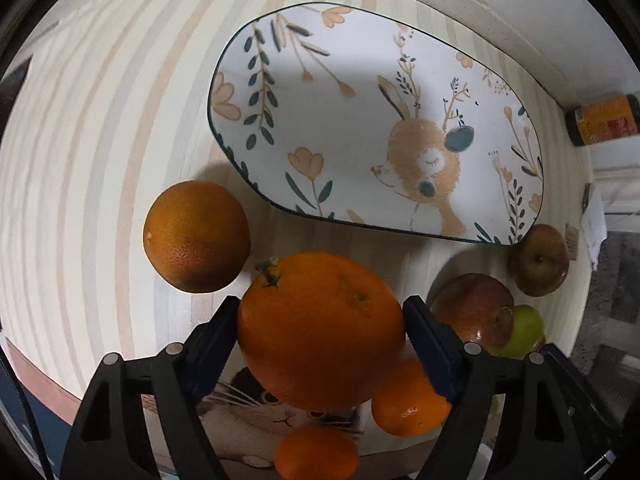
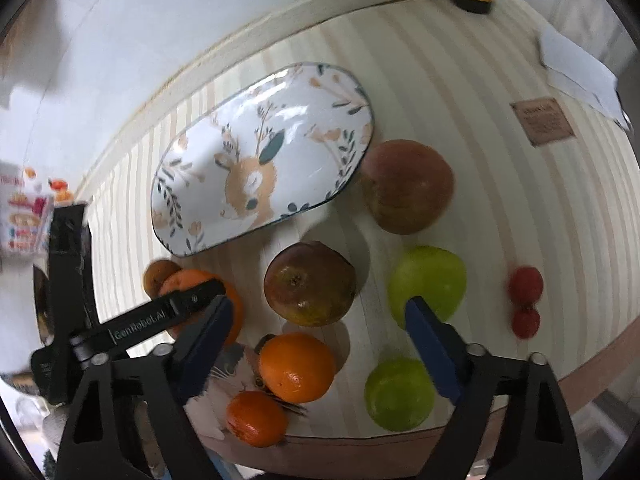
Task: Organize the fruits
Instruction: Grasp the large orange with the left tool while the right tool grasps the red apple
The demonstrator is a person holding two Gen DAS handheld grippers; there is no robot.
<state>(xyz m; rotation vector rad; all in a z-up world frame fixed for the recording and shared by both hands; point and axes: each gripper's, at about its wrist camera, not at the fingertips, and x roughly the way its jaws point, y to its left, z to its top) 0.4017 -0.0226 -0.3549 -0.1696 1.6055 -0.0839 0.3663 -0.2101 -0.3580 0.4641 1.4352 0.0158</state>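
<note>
Two tongs are working over loose fruit on the striped worktop (image 1: 100, 160).
Left tongs (image 1: 320, 340) are clasping a large orange (image 1: 320, 328); squeezing gently suits carrying it to the plate (image 1: 360, 92). Right tongs (image 2: 320, 344) are hanging released above the apples.

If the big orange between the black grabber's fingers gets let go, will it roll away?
Probably: the big orange is round, and the striped tabletop looks smooth. It seems firm, so the left gripper likely won't squash it. Its dimpled peel may help grip.
</note>
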